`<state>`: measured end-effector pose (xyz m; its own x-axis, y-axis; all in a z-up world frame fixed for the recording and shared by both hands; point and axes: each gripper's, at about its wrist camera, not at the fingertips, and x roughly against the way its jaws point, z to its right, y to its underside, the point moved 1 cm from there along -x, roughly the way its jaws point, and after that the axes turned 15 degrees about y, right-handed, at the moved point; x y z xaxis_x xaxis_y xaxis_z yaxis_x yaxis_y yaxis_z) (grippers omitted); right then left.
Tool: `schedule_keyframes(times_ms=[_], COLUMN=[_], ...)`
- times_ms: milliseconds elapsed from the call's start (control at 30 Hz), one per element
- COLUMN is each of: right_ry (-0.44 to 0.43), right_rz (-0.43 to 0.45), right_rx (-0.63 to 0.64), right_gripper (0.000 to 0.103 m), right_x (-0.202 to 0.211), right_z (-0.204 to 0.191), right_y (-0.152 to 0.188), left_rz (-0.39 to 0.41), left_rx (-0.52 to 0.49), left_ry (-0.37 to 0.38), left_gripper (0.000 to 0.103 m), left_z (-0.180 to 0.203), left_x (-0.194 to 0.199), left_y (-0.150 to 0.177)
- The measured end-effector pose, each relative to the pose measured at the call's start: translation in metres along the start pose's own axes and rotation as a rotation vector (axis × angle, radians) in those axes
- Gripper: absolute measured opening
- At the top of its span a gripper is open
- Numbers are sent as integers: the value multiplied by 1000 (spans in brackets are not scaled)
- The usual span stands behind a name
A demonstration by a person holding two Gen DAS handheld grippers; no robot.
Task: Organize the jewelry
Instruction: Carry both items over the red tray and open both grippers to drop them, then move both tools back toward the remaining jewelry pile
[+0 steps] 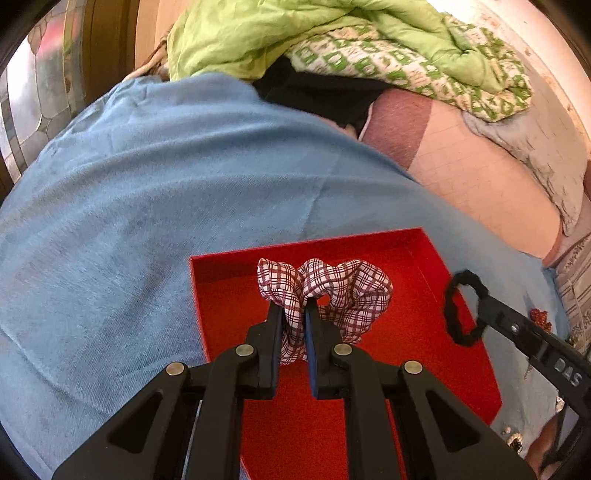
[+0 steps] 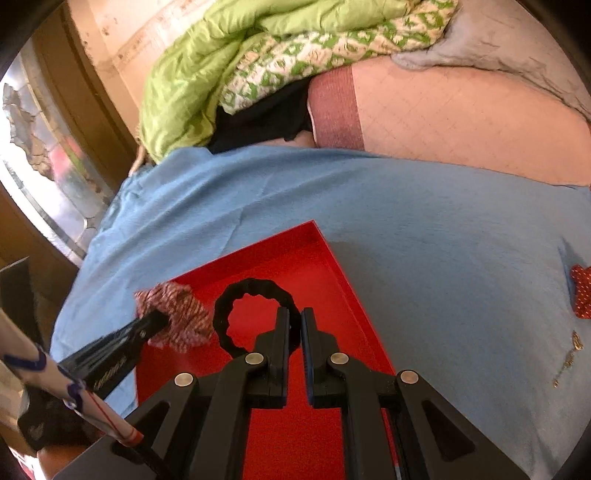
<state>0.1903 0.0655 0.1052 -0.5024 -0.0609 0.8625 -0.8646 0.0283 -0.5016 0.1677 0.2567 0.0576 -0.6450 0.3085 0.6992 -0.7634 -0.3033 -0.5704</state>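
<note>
A red tray [image 1: 461, 369] lies on a blue cloth [image 1: 147, 221]. My left gripper [image 1: 294, 308] is shut on a red-and-white checked scrunchie [image 1: 347, 288] and holds it over the tray's middle. My right gripper [image 2: 294, 317] is shut on a black scrunchie [image 2: 229, 302] and holds it over the tray [image 2: 321, 266]. In the left wrist view the black scrunchie [image 1: 452, 306] hangs at the tray's right side from the right gripper [image 1: 482, 295]. In the right wrist view the checked scrunchie [image 2: 181, 314] and the left gripper [image 2: 159, 319] show at the left.
A red dotted item [image 2: 581, 295] and small gold jewelry pieces [image 2: 569, 360] lie on the blue cloth [image 2: 443, 240] to the right of the tray. A green quilt [image 1: 295, 33] and pink bedsheet [image 1: 480, 170] lie beyond. A window [image 2: 48, 166] is at the left.
</note>
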Motion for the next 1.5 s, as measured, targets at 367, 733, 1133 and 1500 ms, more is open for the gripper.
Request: schedule_keyframes(times_ms=[367, 733, 1133, 1500], right_ry=[42, 62, 33, -23], right_rz=[-84, -95, -66, -8], right_rx=[-27, -12, -30, -23], right_gripper=[7, 8, 22, 23], right_x=[-61, -74, -54, 20], right_z=[-15, -20, -9, 26], right_y=[-18, -18, -17, 26], left_rz=[-13, -3, 77, 183], left_rx=[14, 14, 8, -116], left_ry=[-10, -32, -48, -92], left_gripper=[12, 31, 43, 51], left_z=[-3, -3, 2, 40], left_x=[-12, -12, 13, 50], left_y=[-2, -2, -11, -5])
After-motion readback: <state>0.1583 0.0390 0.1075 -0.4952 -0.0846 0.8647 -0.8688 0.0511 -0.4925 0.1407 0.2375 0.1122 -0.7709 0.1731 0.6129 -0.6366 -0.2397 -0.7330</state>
